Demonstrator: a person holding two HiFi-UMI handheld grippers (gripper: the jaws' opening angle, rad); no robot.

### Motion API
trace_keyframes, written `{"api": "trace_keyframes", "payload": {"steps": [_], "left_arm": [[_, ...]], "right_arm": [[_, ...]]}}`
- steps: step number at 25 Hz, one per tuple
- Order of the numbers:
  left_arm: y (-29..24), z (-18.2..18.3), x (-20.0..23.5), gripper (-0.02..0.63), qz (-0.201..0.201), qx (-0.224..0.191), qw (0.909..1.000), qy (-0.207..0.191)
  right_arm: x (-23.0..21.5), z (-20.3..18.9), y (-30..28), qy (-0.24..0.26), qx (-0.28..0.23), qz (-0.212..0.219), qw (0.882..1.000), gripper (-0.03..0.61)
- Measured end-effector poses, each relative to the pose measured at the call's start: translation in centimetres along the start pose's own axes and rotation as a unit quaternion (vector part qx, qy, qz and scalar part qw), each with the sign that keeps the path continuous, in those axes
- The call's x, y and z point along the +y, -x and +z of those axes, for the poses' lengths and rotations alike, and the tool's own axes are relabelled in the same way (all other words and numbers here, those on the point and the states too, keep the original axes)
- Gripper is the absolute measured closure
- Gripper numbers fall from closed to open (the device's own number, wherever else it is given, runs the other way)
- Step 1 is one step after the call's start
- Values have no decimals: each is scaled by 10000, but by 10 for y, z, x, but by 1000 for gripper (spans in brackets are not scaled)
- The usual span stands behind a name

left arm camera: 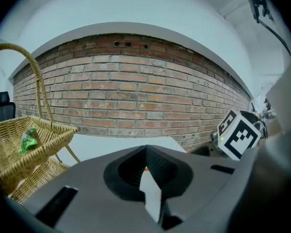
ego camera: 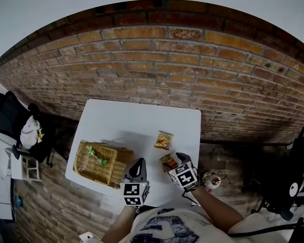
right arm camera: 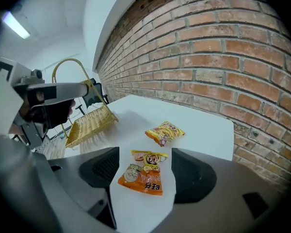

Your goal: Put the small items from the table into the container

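**A:** Standing by the table (ego camera: 126,118), but my angle is bad. What's the right gripper (right arm camera: 144,173) doing?

**B:** Its jaws are spread wide and tipped down at the tabletop. An orange packet (right arm camera: 138,181) lies flat right between them. You can see bare white table on both sides of it, so neither pad is pressing on it.

**A:** And the other snack?

**B:** That's the yellow packet (right arm camera: 165,131). It's just past that same gripper's tips and a touch to its right. It lies flat too, apart from the orange one.

**A:** Left gripper (left arm camera: 145,149)?

**B:** Its jaws are pressed together at the tips with nothing pinched. It hangs low over the near edge of the table, close beside the right gripper but not touching it.

**A:** Where's the basket (ego camera: 93,166) then?

**B:** It's wicker with a tall hoop handle, and it sits on the table just to the left of the left gripper. There's a green item (left arm camera: 28,141) inside it already. From the right gripper it's well off to the left, past the other gripper.
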State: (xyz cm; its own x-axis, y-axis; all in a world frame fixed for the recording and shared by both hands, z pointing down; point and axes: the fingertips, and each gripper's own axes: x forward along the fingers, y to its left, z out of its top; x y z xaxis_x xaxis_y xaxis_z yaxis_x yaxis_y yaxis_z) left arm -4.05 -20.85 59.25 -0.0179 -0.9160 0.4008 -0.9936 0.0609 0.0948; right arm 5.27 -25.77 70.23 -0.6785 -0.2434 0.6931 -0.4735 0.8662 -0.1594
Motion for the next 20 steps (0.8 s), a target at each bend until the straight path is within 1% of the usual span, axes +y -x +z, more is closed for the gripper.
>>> {"api": "trace_keyframes", "payload": {"steps": [9, 16, 20], "left_arm": [[-2, -14, 4, 565, 43, 189, 9998, 11], [-1, -23, 5, 565, 45, 294, 9996, -8], [0, -27, 7, 565, 72, 351, 9994, 5]], "right_arm": [[6, -21, -27, 239, 475, 14, 9986, 258], [7, -32, -44, 291, 617, -18, 9977, 258], [6, -34, -48, 384, 612, -115, 9973, 258]]}}
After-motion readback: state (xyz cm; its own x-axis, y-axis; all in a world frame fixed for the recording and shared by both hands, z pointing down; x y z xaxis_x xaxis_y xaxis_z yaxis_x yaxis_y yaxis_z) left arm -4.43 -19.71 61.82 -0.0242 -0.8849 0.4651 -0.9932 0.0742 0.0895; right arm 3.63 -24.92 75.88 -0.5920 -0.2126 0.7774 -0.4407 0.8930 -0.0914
